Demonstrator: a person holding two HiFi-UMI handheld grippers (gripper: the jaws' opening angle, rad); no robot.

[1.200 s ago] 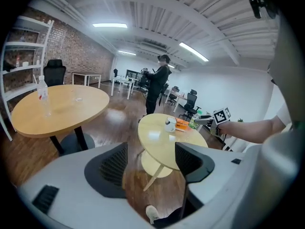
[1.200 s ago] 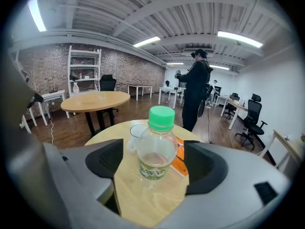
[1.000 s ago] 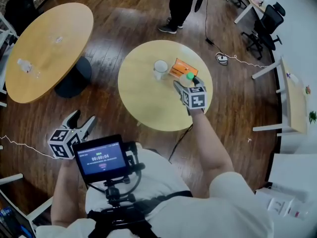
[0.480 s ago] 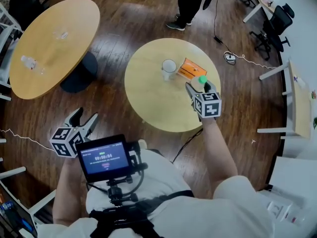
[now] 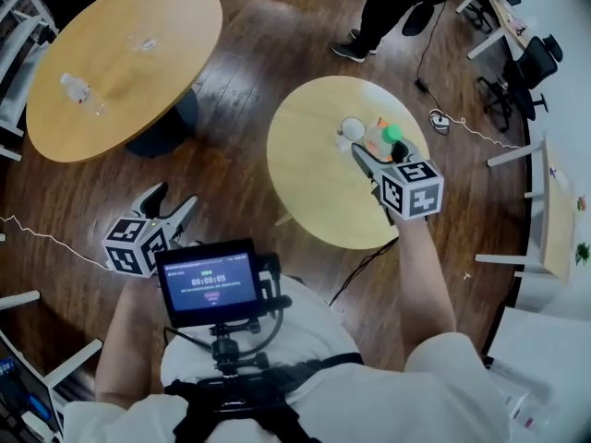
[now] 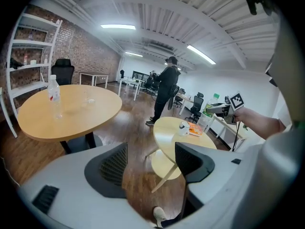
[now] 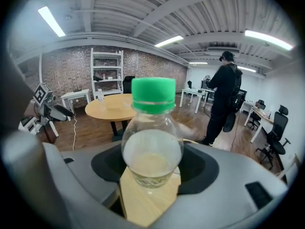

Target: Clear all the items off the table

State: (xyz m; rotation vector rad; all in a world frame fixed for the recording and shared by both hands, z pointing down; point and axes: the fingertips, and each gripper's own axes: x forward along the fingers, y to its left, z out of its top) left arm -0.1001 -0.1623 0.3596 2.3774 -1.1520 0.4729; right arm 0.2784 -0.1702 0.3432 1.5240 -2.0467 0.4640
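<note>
The right claw pinches a green-capped bottle, held up near a white cup on the round surface. The left claw is spread, empty.

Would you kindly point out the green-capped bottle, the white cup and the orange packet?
green-capped bottle (image 7: 151,142), right gripper view, clear body.
white cup (image 5: 351,128), head view, open top.
orange packet (image 6: 195,128), left gripper view, top face.
</note>
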